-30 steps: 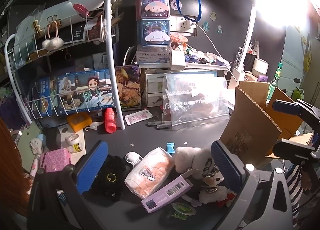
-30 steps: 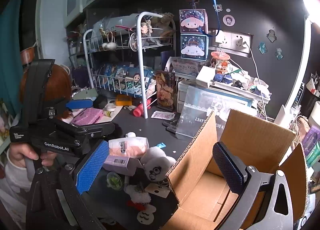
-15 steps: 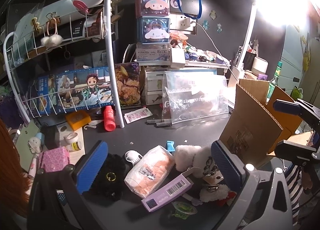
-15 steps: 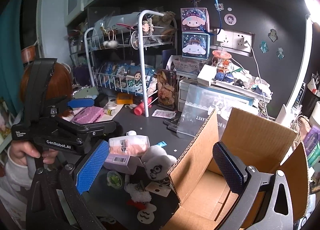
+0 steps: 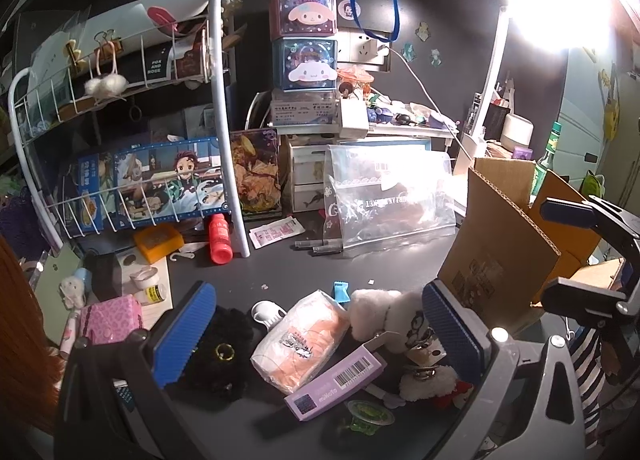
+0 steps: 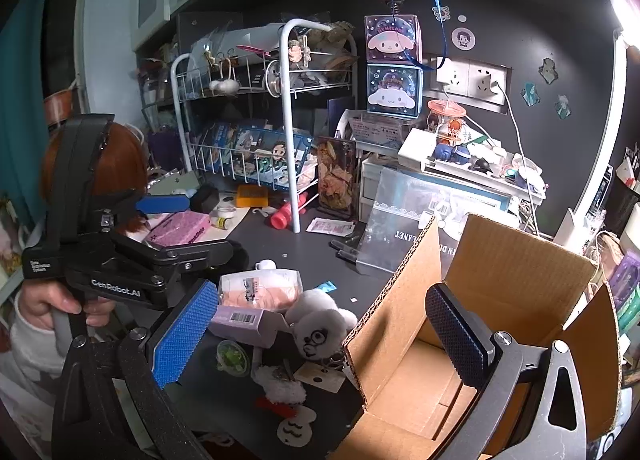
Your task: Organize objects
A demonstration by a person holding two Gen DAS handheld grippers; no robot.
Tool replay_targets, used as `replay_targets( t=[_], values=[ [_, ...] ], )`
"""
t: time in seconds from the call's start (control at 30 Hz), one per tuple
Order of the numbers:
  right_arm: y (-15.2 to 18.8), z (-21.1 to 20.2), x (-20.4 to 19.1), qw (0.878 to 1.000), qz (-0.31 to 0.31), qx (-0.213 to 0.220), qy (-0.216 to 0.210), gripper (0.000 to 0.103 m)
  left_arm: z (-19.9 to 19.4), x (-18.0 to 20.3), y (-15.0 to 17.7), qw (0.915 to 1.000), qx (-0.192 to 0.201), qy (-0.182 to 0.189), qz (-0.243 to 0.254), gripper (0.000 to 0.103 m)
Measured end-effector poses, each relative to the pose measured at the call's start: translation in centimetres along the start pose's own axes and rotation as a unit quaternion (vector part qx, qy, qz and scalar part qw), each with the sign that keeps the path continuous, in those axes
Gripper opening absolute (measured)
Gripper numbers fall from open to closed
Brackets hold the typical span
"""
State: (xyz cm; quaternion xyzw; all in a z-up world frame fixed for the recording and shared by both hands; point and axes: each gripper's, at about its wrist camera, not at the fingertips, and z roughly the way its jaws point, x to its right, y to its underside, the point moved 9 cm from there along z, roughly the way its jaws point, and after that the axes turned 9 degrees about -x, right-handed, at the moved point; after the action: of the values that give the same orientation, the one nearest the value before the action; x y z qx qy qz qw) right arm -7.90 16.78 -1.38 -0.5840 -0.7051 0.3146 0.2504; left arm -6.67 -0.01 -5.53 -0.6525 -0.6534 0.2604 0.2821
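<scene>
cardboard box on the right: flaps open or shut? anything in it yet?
Open. The brown corrugated cardboard box has its flaps standing up, and the bare floor shows in the right wrist view. Its near corner is hidden by the right gripper.

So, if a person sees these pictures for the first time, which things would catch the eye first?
Probably the open cardboard box at the right of the desk, its inside bare as far as it shows. Next, the heap in front of both open grippers: a white plush toy, a pink packet and a purple barcode box. Behind, two stacked cartoon character boxes stand against the dark wall.
</scene>
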Motion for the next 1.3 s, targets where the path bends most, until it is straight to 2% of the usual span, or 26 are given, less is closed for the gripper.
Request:
replay_targets(
  t=[0.13,0.4,0.6,0.77,1.03,1.17,1.3],
  values=[
    [-0.1,-0.1,0.0,1.000,0.003,0.005,-0.004,0.103,-0.3,0.2,0.1,0.9999,0.003,-0.007,0.010,0.103],
    [0.2,-0.6,-0.4,1.000,-0.005,0.011,0.001,0.103,-0.7,0.6,0.2,0.9999,0.005,0.001,0.015,0.103],
    [0.6,-1.4,-1.1,1.000,-0.012,0.021,0.017,0.103,-0.7,0.5,0.5,0.9994,0.002,0.025,0.022,0.103],
    [1.5,-2.7,-2.2,0.999,-0.012,0.034,0.012,0.103,-0.3,0.3,1.0,0.9987,-0.001,0.046,0.022,0.103],
    [4.6,-4.2,-2.9,0.998,0.024,0.064,0.016,0.102,1.0,0.0,2.4,0.9973,-0.014,0.064,0.033,0.103],
    [6.8,-3.2,-3.1,0.998,0.044,0.050,0.019,0.086,1.6,-0.1,3.1,0.9966,-0.019,0.071,0.037,0.103],
    [9.2,-1.5,-3.0,0.997,0.049,0.033,0.054,0.081,2.0,0.1,3.7,0.9953,-0.025,0.083,0.043,0.103]
  ],
)
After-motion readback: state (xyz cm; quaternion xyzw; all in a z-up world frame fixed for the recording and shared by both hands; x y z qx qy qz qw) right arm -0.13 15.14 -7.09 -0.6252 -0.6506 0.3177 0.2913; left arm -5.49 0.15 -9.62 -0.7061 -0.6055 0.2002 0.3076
